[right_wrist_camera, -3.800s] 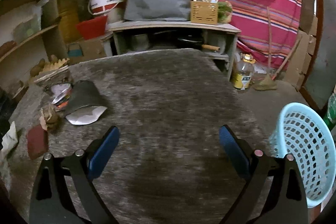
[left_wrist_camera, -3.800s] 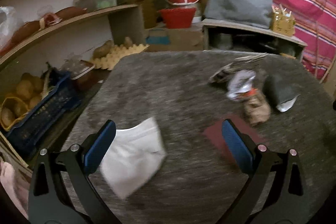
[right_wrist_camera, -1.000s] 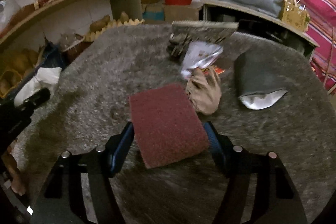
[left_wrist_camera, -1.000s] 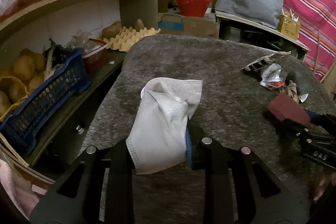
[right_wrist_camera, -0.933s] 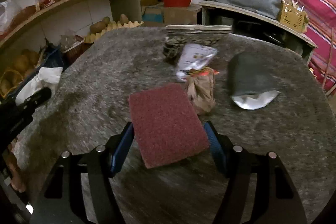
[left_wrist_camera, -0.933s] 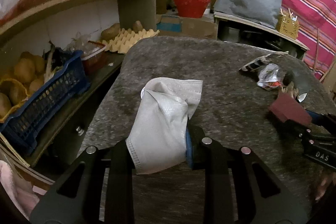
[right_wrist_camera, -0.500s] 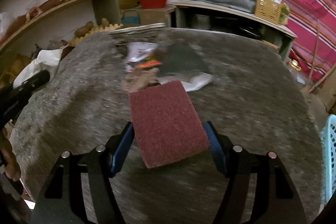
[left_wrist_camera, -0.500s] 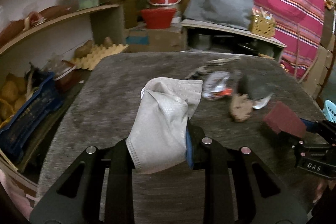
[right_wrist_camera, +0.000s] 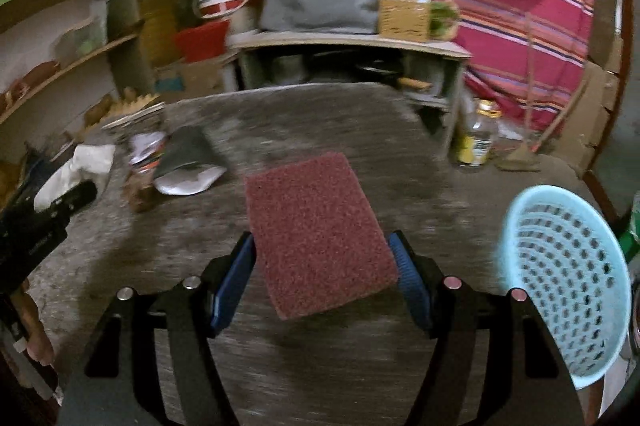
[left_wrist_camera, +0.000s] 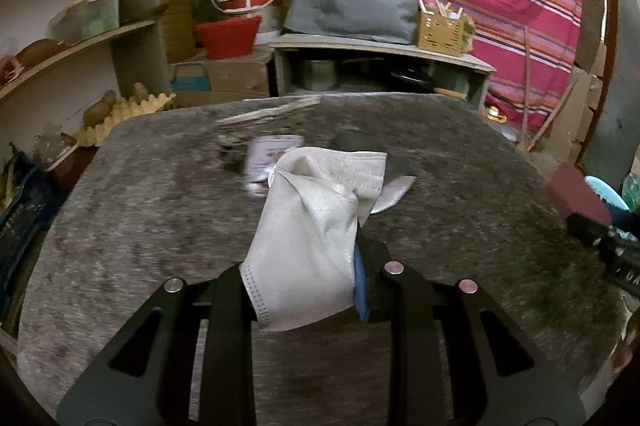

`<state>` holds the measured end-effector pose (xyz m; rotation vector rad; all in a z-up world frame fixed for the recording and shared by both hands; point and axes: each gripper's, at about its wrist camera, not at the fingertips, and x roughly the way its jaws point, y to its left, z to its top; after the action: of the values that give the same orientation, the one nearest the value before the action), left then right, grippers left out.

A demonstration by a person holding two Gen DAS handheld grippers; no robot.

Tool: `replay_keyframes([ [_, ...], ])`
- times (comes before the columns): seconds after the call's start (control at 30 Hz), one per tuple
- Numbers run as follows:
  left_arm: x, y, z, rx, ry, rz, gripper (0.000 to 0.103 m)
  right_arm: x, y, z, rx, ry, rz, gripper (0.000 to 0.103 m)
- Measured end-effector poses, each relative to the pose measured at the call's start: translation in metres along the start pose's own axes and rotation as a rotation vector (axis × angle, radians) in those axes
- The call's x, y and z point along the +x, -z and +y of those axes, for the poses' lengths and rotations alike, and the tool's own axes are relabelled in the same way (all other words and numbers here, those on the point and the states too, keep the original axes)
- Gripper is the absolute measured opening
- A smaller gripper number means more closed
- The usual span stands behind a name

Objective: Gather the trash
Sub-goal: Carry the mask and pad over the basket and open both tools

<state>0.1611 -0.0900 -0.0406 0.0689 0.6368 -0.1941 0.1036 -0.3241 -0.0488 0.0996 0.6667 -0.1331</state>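
Face mask [left_wrist_camera: 308,234] covers the left gripper's [left_wrist_camera: 304,290] left pad completely, only a blue sliver of the right one peeks out. Wrappers [right_wrist_camera: 160,162] beyond the fingers are smeared with blur, can't read them. Blue basket [right_wrist_camera: 568,282], right of the fingers, is cut off at the edge.

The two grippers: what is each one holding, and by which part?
Left gripper: crumpled white face mask, pinched at its lower end. Right gripper: flat maroon scouring pad, clamped across its side edges.
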Motion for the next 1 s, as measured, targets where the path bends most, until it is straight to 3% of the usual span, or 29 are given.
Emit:
replay_keyframes([
  [0.33,0.010,0.001,-0.061,0.060,0.028,0.006,0.024,-0.015,0.008,-0.093,0.121,0.096,-0.034,0.068],
  [0.47,0.001,-0.004,-0.089,0.101,0.035,-0.027,0.024,-0.028,0.008,-0.120,0.144,0.125,-0.067,0.068],
  [1.0,0.002,-0.007,-0.236,0.223,0.223,-0.044,0.024,-0.052,0.023,-0.237,0.263,0.261,-0.075,0.068],
])
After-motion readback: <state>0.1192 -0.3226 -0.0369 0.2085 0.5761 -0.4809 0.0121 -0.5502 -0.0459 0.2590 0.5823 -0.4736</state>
